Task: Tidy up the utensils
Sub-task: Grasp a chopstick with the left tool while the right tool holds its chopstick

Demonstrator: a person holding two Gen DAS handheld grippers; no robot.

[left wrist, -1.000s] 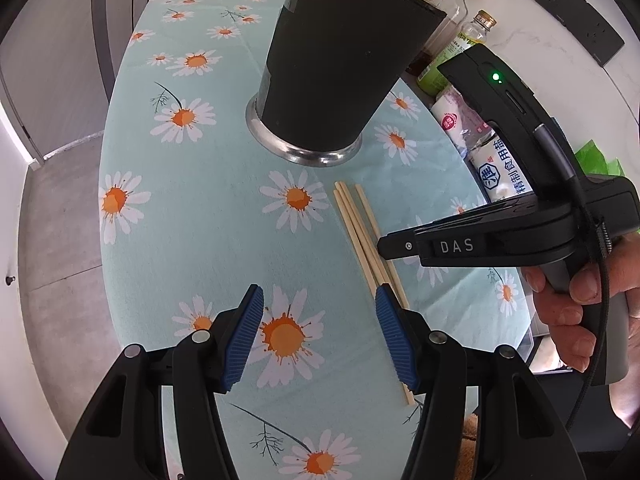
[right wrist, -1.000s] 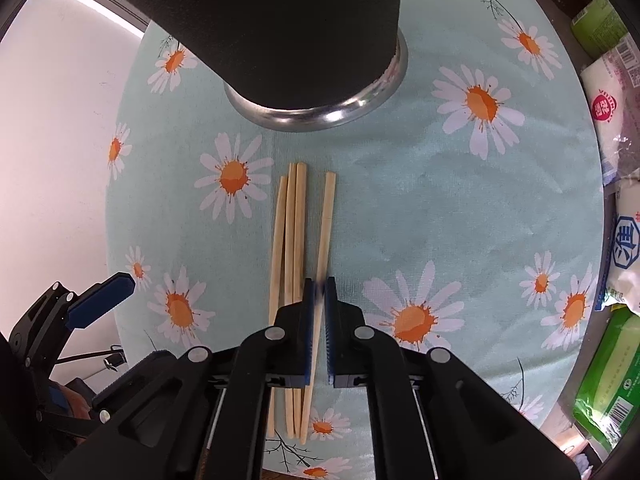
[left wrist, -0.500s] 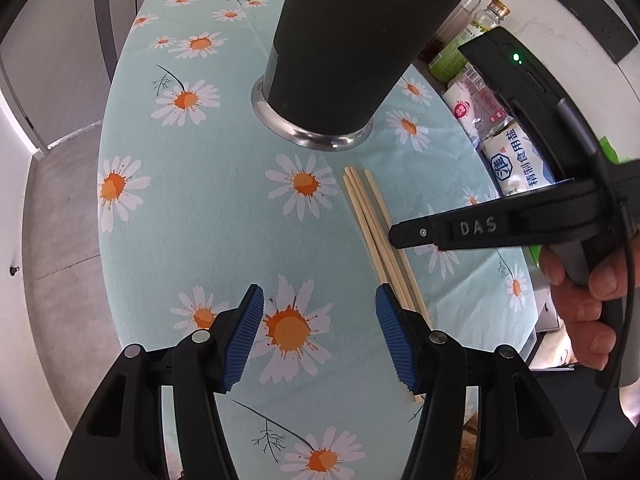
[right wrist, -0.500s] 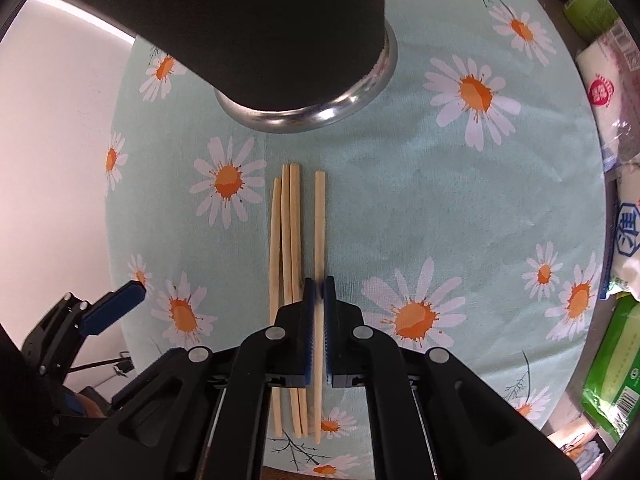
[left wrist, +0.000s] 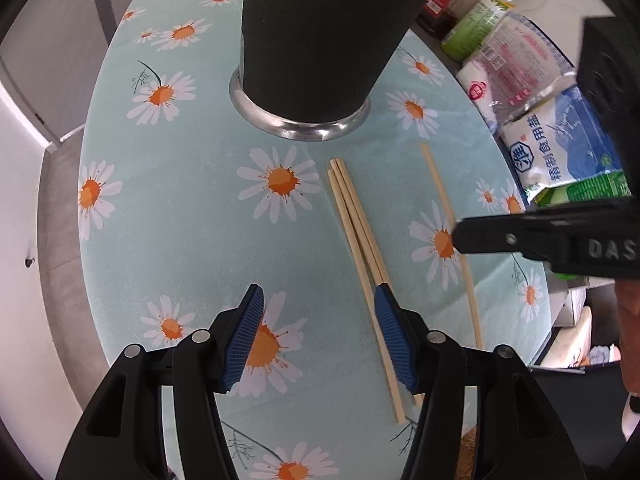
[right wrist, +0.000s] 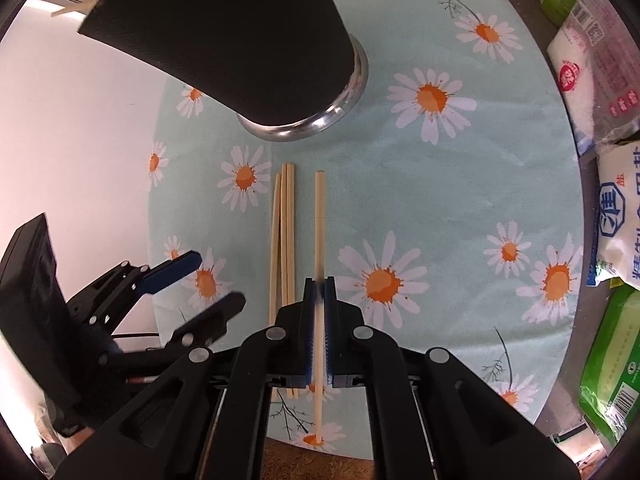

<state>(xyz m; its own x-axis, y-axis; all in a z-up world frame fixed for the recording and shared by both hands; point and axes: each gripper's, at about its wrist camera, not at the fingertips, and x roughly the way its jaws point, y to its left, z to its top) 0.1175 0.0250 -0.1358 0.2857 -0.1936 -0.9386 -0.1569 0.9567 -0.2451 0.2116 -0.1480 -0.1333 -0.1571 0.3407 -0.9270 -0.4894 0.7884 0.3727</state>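
pinching one chopstick [right wrist: 319,216] in the right hand-held gripper [right wrist: 319,296]
hovering the left hand-held gripper [left wrist: 318,336] half open and empty over three chopsticks [left wrist: 356,224] on the worktop [left wrist: 192,208].

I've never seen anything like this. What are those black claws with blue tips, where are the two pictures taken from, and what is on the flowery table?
No robot here: a person holds a hand-operated claw in each hand, with a wide-angle camera on each looking along its fingers. One picture comes from the left claw, the other from the right claw. The left one is open with nothing in it, above the daisy tablecloth. The right one is shut on a single chopstick, set apart from three more chopsticks lying together on the cloth. Behind them stands a black utensil holder with a shiny metal base, sticks already poking out of its top. Bags of salt and bottles sit beside the table.
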